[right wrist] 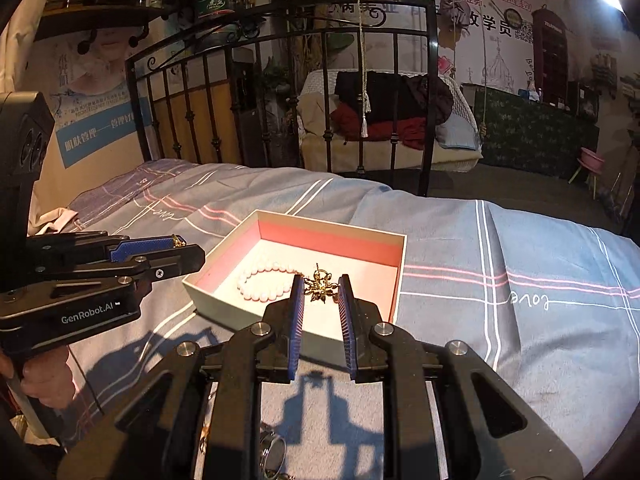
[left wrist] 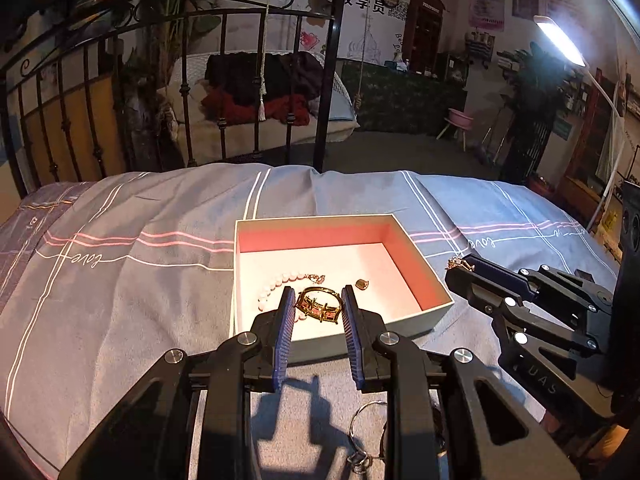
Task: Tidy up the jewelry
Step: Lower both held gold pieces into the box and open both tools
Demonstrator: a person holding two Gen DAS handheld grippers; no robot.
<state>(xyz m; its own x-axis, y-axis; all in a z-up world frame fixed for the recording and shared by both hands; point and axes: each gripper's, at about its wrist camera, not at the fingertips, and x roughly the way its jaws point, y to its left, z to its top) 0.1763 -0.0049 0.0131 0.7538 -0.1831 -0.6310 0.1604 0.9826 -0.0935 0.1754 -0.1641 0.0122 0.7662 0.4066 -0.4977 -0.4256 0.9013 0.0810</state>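
Left wrist view shows the left gripper (left wrist: pixel 318 304) with fingers narrowly parted, pinching a gold bracelet (left wrist: pixel 319 305) between its tips above the box (left wrist: pixel 436 304) on the bed. Nearly closed, the right gripper (right wrist: pixel 320 290) pinches a gold brooch (right wrist: pixel 319 288) the same way. Either shallow tip hold could slip, dropping a piece onto the bedspread (left wrist: pixel 140 300) short of the box.

Dim, warm-tinted room lit mainly by a bright lamp (left wrist: pixel 560 40) at upper right (blown out to glare), casting hard gripper shadows onto the bedspread (left wrist: pixel 140 300), with strong fisheye bending and dark corners.
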